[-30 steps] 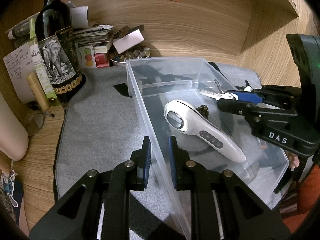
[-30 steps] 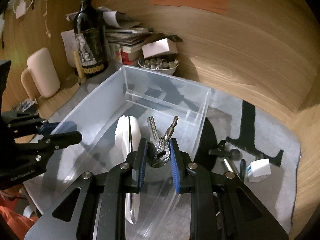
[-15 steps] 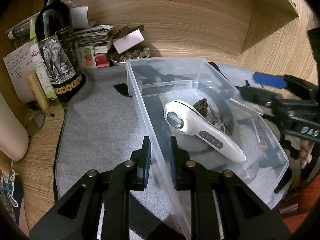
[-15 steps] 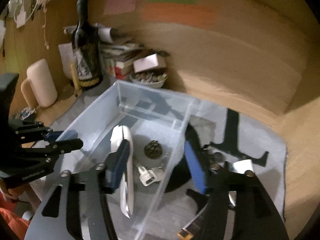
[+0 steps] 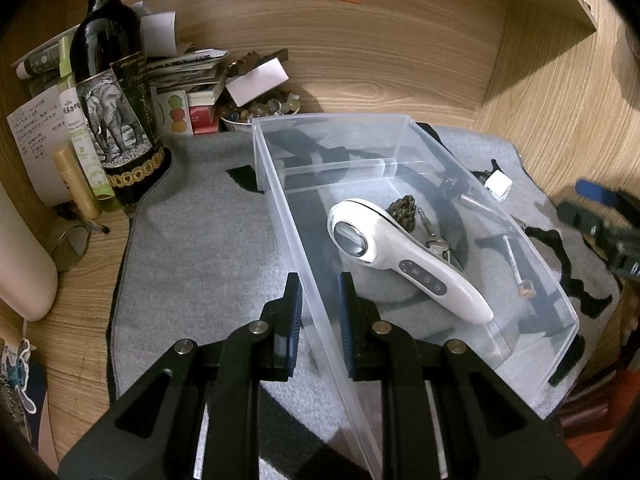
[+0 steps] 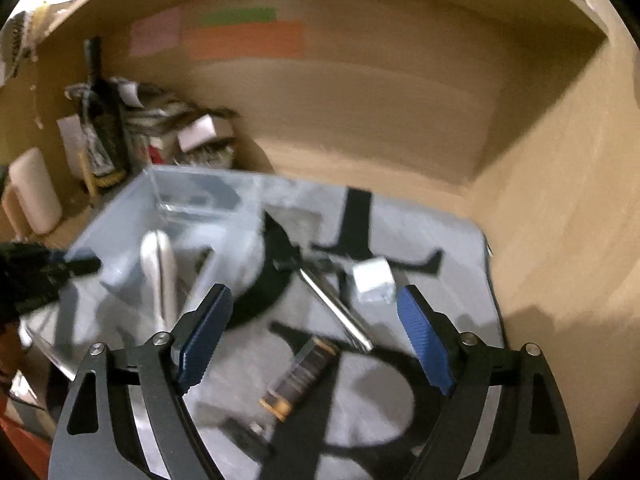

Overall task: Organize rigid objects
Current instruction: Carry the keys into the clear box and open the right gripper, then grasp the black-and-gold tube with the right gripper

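A clear plastic bin (image 5: pixel 276 168) stands on a grey mat (image 5: pixel 200 248). Inside lie a white handheld device (image 5: pixel 404 256), a dark pinecone-like piece (image 5: pixel 404 208) and a bunch of keys (image 5: pixel 436 244). My left gripper (image 5: pixel 319 300) is shut on the bin's near wall. My right gripper (image 6: pixel 312 336) is open and empty, right of the bin (image 6: pixel 176 200), above the mat where a battery (image 6: pixel 300 376), a metal rod (image 6: pixel 336 308) and a white eraser (image 6: pixel 372 280) lie. The right wrist view is blurred.
A wine bottle (image 5: pixel 116 96), stacked papers and a bowl of stones (image 5: pixel 260 110) crowd the back left. A cream mug (image 5: pixel 24 264) stands at the left. Wooden walls close the back and the right side. The eraser (image 5: pixel 498 184) lies past the bin.
My right gripper opened and dropped the keys into the bin, then pulled back to the right over the mat. My left gripper stayed shut on the bin wall.
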Tool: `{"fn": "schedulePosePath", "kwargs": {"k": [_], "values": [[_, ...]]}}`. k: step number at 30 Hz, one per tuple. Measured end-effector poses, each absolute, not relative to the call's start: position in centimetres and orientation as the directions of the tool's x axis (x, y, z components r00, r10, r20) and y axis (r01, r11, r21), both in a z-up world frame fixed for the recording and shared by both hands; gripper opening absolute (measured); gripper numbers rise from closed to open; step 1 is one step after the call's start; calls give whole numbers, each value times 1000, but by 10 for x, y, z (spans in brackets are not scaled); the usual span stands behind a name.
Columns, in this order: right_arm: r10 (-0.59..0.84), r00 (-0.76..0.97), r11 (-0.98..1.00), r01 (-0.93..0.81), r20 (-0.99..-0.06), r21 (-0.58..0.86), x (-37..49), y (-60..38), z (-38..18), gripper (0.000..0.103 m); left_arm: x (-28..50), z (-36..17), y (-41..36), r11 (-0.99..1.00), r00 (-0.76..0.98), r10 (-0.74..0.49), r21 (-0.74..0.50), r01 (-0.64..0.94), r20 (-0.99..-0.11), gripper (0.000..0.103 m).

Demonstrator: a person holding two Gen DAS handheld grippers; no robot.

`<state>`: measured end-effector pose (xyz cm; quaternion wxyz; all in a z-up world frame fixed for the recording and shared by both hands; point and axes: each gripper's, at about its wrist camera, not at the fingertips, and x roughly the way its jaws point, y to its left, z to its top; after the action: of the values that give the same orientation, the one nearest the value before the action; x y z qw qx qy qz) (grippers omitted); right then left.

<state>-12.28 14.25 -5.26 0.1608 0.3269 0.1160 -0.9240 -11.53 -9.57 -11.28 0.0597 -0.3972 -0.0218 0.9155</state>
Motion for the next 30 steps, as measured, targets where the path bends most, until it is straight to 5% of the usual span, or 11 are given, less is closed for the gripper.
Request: {"fn": "schedulePosePath", "kwargs": {"k": [10, 14, 16, 20, 30], "values": [[-212, -610, -939, 343, -764, -13, -133, 154, -108, 81, -115, -115, -95, -992, -673, 125, -86, -92, -729, 18], [-244, -519, -932, 360, -819, 49, -145, 151, -129, 49, -114, -115, -95, -992, -672, 124, -84, -92, -730, 18], [-239, -533, -934, 356, -812, 42, -145, 152, -131, 46, -113, -115, -95, -992, -673, 125, -85, -92, -729, 18], [-236, -541, -935, 353, -808, 36, -145, 158, -129, 22, -114, -115, -95, -992, -673, 125, -84, -93, -729, 18], [-243, -582, -942, 331, -776, 47, -144, 165, -115, 22, -113, -115, -95, -992, -672, 124, -83, -93, -730, 18]]}}
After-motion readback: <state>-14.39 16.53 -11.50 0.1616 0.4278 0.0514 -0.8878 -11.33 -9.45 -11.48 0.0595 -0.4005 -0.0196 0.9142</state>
